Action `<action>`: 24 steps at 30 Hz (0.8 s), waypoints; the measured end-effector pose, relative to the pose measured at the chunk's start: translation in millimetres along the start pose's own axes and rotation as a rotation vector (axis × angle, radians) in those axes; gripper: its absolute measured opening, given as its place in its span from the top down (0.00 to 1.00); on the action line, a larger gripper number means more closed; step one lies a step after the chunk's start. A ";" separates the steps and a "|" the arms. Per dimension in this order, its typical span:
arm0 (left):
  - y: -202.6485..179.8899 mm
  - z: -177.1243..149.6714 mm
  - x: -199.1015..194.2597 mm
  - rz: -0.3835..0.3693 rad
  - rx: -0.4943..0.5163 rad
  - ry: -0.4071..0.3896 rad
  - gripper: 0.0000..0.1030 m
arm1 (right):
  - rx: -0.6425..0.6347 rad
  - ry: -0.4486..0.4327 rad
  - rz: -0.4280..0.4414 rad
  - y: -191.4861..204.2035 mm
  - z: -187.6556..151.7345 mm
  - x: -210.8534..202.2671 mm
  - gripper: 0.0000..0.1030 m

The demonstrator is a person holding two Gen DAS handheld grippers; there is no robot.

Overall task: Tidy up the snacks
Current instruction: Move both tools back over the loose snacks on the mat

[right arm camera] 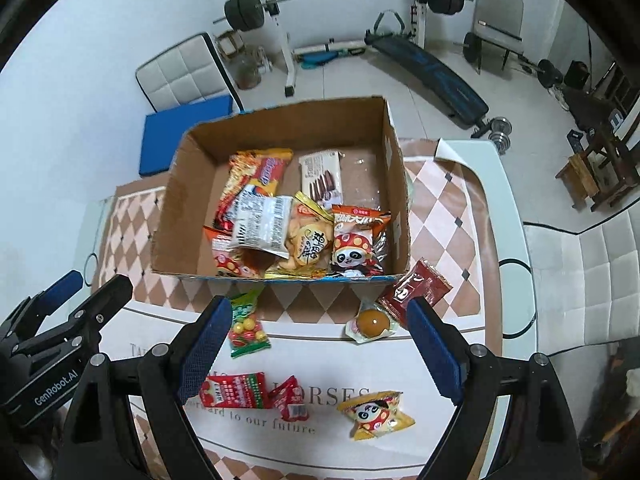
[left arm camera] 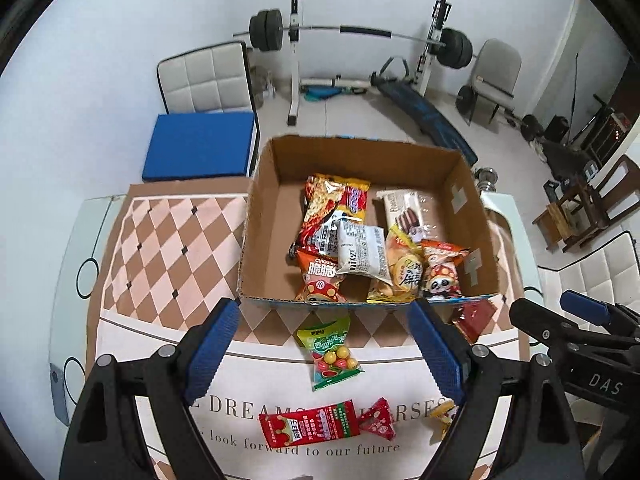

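Observation:
An open cardboard box (left arm camera: 256,216) (right arm camera: 176,200) on the table holds several snack packets. My left gripper (left arm camera: 324,344) is open and empty, above a green candy bag (left arm camera: 332,354) (right arm camera: 246,330) in front of the box. A red packet (left arm camera: 310,426) (right arm camera: 236,390) and a small red packet (left arm camera: 378,420) (right arm camera: 290,398) lie nearer. My right gripper (right arm camera: 318,346) is open and empty. Between its fingers lie a clear pack with a brown egg (right arm camera: 372,322) and a yellow panda packet (right arm camera: 374,414). A dark red sachet (right arm camera: 416,290) (left arm camera: 474,318) lies by the box's right corner.
The table wears a checked cloth (left arm camera: 168,252) with printed words. The other gripper shows at the right edge of the left wrist view (left arm camera: 584,332) and the left edge of the right wrist view (right arm camera: 60,320). White chairs, a blue cushion (left arm camera: 200,146) and a barbell rack stand behind.

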State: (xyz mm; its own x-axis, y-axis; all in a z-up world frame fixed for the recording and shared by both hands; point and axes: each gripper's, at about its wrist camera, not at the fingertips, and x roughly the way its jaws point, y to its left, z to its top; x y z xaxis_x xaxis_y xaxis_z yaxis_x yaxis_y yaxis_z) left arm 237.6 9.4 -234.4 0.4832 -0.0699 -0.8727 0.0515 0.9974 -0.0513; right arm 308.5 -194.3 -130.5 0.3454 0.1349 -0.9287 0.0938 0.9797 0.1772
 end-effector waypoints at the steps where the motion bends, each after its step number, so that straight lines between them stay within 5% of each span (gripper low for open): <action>1: 0.2 -1.4 -6.4 -0.003 -0.001 -0.013 0.16 | 0.001 -0.008 0.004 0.4 -2.4 -5.8 0.12; 10: 5.1 -28.8 -30.8 -0.030 -0.026 -0.049 0.16 | 0.076 -0.023 0.027 -15.8 -41.8 -31.1 0.08; 18: 10.0 -88.8 27.4 -0.014 0.036 0.119 0.16 | 0.303 0.234 0.056 -74.0 -120.3 48.7 0.08; 24: 6.4 -124.1 82.5 0.003 0.192 0.259 0.16 | 0.268 0.376 0.002 -90.4 -153.8 106.6 0.08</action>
State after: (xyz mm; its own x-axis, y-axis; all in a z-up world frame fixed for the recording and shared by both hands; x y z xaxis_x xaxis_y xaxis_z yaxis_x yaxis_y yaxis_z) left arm 169.3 12.5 -367.0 0.2460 -0.0346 -0.9687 0.2262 0.9738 0.0227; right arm 193.2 -245.7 -295.5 -0.0125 0.2294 -0.9732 0.3491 0.9131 0.2108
